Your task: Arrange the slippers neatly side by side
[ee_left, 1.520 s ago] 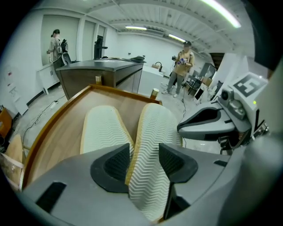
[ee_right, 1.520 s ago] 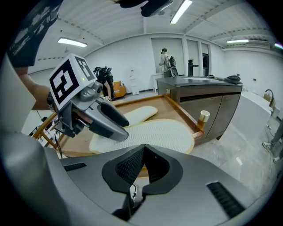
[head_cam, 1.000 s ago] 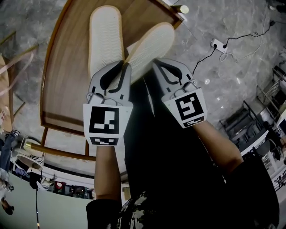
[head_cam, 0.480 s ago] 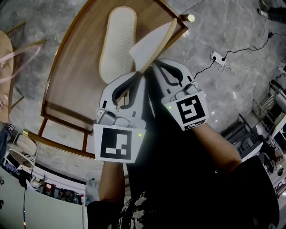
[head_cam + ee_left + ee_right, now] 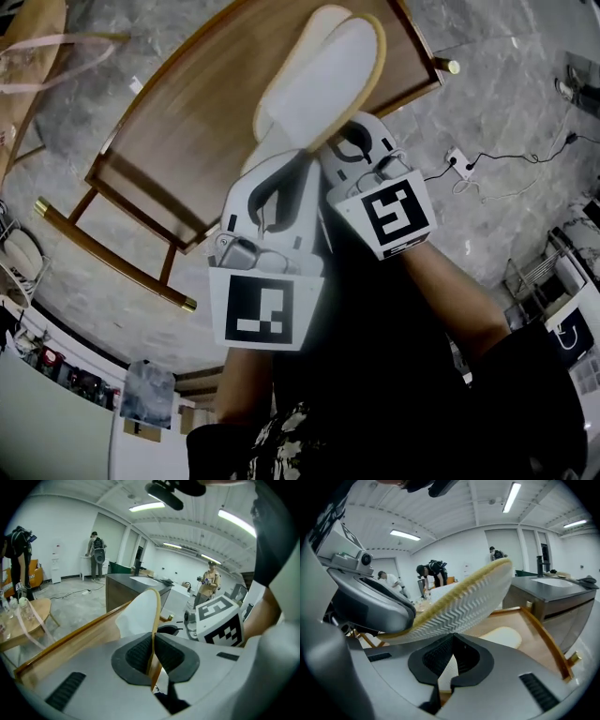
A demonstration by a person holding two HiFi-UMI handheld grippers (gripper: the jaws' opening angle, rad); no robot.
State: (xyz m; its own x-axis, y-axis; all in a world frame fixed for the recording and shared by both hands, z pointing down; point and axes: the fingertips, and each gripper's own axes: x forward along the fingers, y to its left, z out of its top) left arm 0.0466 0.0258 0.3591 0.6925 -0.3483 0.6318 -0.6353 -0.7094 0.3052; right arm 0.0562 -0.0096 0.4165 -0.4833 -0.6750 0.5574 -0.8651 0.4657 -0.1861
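My left gripper (image 5: 153, 641) pinches the raised slipper (image 5: 323, 89) by its edge. It points from 7 to 1 o'clock. My right gripper (image 5: 452, 641) is squeezed closed just under it. The other slipper (image 5: 502, 637) lies on the table (image 5: 178, 131), toward 12 o'clock.

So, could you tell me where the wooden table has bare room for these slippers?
The brown wooden table is bare from its raised left rim across to the two white, tan-edged slippers. It is crowded at the right end, around them.
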